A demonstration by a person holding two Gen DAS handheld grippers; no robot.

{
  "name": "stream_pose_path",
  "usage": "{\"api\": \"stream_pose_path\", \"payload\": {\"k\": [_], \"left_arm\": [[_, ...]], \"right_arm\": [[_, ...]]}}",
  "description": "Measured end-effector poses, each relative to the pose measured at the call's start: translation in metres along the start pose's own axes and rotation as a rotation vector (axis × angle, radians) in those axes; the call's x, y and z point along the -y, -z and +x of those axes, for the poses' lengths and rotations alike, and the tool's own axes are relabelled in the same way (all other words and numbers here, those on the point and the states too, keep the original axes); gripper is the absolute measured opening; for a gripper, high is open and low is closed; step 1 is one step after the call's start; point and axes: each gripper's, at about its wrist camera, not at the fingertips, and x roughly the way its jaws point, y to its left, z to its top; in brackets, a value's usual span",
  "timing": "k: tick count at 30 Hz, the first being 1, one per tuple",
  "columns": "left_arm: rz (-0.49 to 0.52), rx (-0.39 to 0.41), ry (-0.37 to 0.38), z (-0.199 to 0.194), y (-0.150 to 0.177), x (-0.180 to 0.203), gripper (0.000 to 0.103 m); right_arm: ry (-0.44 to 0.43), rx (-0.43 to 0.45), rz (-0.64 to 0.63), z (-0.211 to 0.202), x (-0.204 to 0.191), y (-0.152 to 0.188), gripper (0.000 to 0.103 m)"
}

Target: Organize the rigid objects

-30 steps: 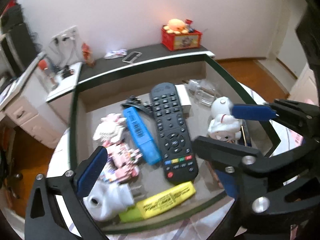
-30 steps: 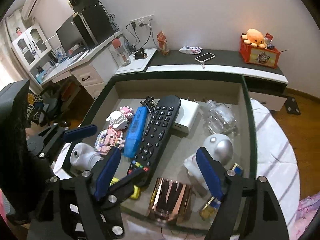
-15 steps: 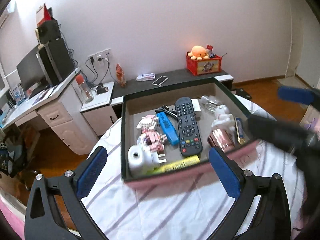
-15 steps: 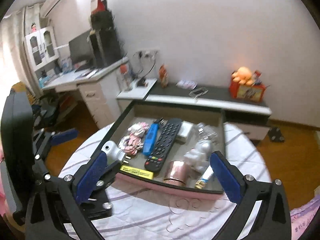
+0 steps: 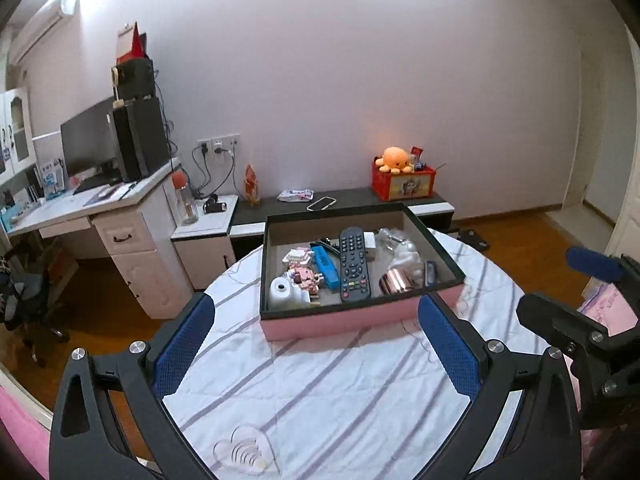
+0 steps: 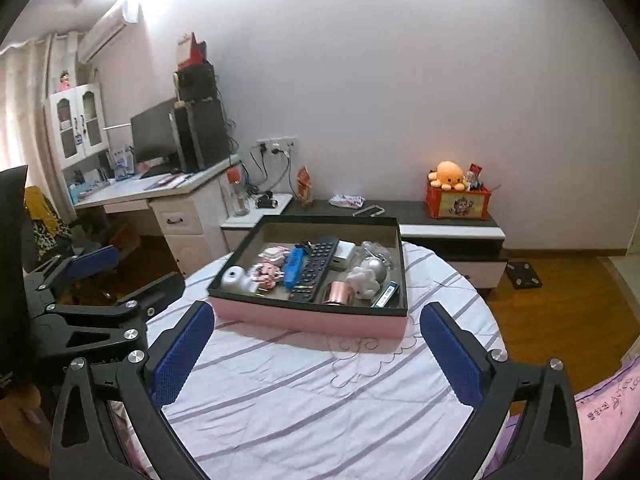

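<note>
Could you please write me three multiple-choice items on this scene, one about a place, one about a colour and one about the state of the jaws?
1. Where does the black remote control lie?
A. on the striped tablecloth, beside the box
B. inside the shallow pink-sided box
C. on the white desk

2. What colour is the long bar just left of the remote?
A. blue
B. green
C. red

3. How do the jaws of the left gripper and the right gripper stand?
A. both shut on objects
B. one holds the remote
C. both open and empty

Answers:
1 B, it lies among the other items within the box walls.
2 A, it shows bright blue in both wrist views.
3 C, each pair of blue pads stands wide apart above the striped tablecloth with nothing between.
</note>
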Motion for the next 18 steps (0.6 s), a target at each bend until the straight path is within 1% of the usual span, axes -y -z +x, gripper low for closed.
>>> {"api": "stream_pose_path", "payload": {"k": [3,7,9,11,13,18], "left_arm": [[0.014,0.029,0.015,-0.021,0.003,0.004,0.103],[-0.010,0.065,0.016,-0.045,0.008,0.000,0.103],[-0.021,0.088,0.000,-0.057,0.013,-0.001,0.103],[-0.020,0.109,-0.027,-0.070,0.016,-0.002,0.103],[-0.021,0.136,-0.045,-0.083,0.019,-0.002,0.103],[-0.032,0.217,-0.079,-0.117,0.023,0.001,0.103]], "right_arm": [[0.032,0.031,-0.014,-0.017,-0.009,0.002,0.103],[0.022,0.066,-0.016,-0.040,-0.017,0.006,0.103],[0.035,0.076,-0.036,-0.048,-0.022,0.008,0.103],[0.068,0.099,-0.062,-0.059,-0.029,0.012,0.103],[0.077,0.118,-0.068,-0.072,-0.034,0.016,0.103],[0.097,0.197,-0.089,-0.105,-0.044,0.019,0.103]]}}
